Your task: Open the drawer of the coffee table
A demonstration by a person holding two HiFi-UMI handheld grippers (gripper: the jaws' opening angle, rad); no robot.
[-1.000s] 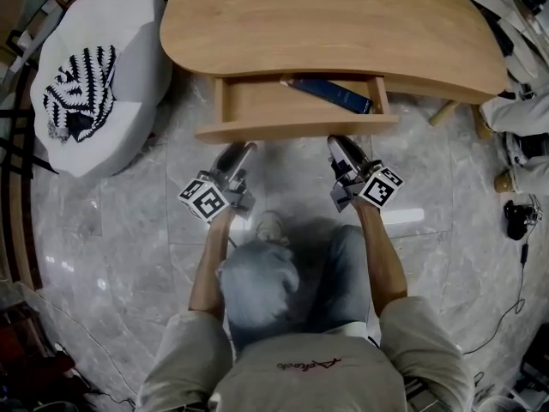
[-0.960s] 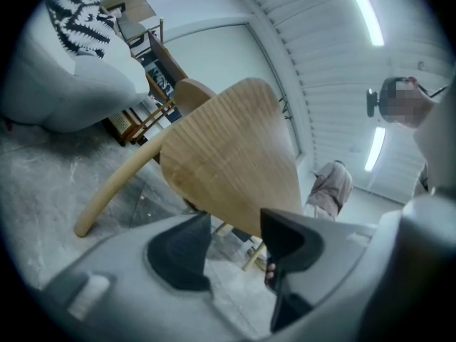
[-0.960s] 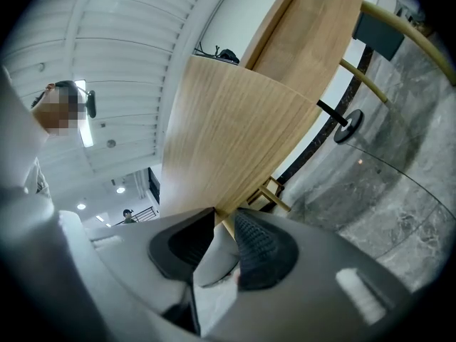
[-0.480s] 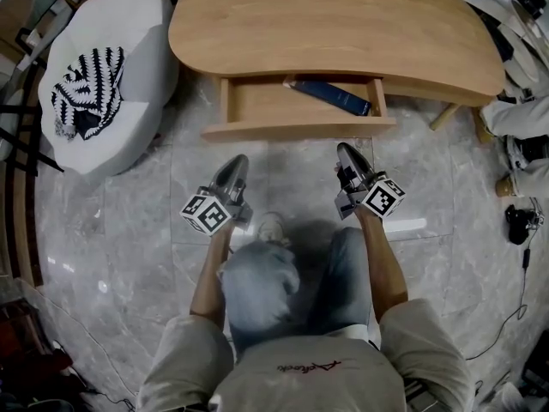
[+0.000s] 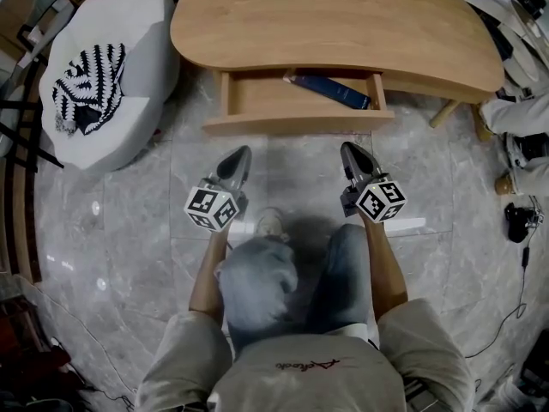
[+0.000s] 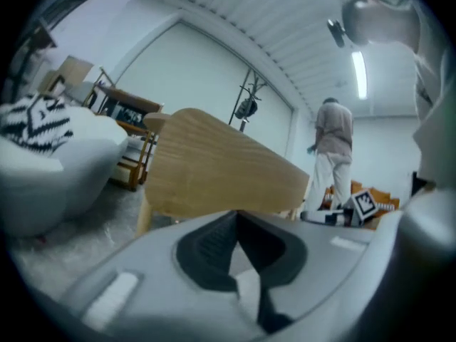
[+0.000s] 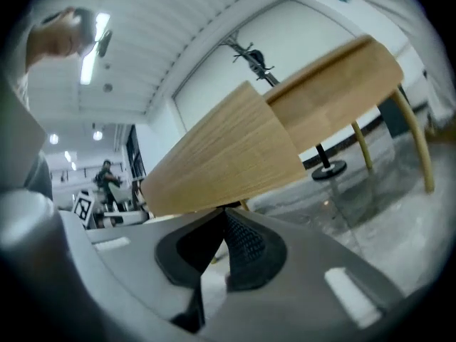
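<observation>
One pale pouf [image 5: 129, 67] is sitting at the upper left of the head view, carrying a black-and-white patterned cloth [image 5: 84, 88]. Right of it, the coffee table [image 5: 334, 20] is spanning the top, and its drawer [image 5: 296, 124] is standing pulled out at top centre, its front facing the person. Left of centre, the left gripper [image 5: 241, 155] is hovering over the marble floor [image 5: 292, 178], clear of the drawer front. Its jaws have just been closing and are now meeting with nothing between them. Inside the drawer, toward its right end, a dark blue book [image 5: 330, 91] is lying. Right of centre, the right gripper [image 5: 352, 153] is likewise pointing at the drawer front without touching it, pinched together and empty. Judging by this, the pull is looking finished. Backing off well is meaning keeping both tools level and drawing them straight away, so neither is nudging the front back in. If more opening is wanted, both should be pulling evenly to avoid skewing the drawer.
</observation>
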